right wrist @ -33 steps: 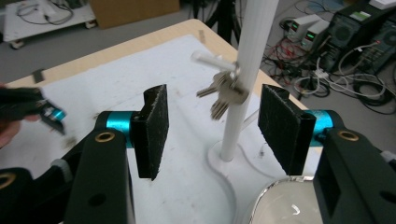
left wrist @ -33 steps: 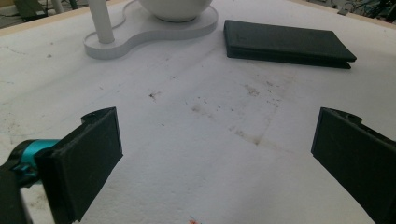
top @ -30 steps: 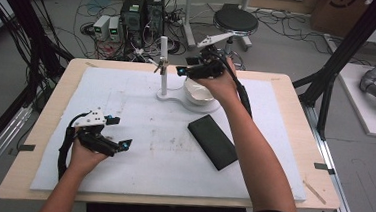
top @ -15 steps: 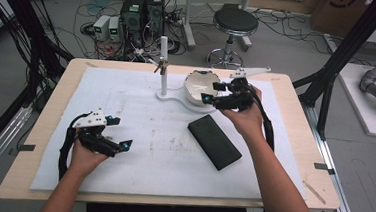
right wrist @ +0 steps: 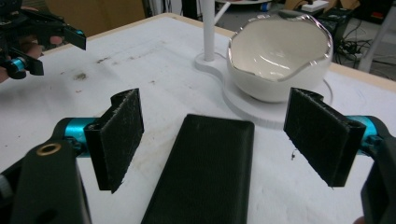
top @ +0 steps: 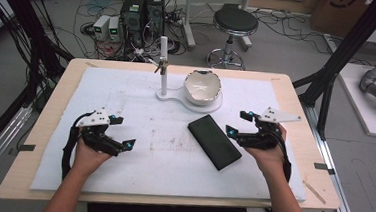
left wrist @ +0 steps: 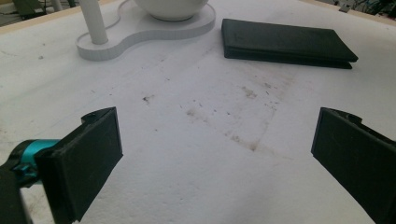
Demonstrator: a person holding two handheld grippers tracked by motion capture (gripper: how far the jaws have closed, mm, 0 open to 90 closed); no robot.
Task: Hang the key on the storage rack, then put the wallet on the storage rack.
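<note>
On the white mat (top: 126, 106) that covers the table, a flat black case (top: 214, 141) lies a little to the 4 o'clock side of the centre, its long side running from 10 o'clock to 4 o'clock. At 12 o'clock from it stands a white bowl (top: 202, 86) with an uneven rim, on a white base plate (top: 176, 96) that also carries a thin upright post (top: 163, 66).

The right gripper (top: 241, 124) is held low over the mat at 3 o'clock of the black case, just beside it and not touching it. Its jaws are spread wide and they grasp nothing. In the right gripper view the case (right wrist: 205, 163) lies on the mat between the two pads (right wrist: 119, 135) and ahead of them, apart from both, and the bowl (right wrist: 280, 60) stands beyond it toward 1 o'clock.

The left gripper (top: 123, 132) is at 9 o'clock of the case, well apart from it, also low over the mat. Its jaws are also released and wide, with nothing between them. In the left gripper view the bare, stained mat (left wrist: 210, 154) is between the pads (left wrist: 84, 163), and the case (left wrist: 285, 44) lies far ahead toward 1 o'clock, with the base plate (left wrist: 140, 35) at about 11 o'clock
</note>
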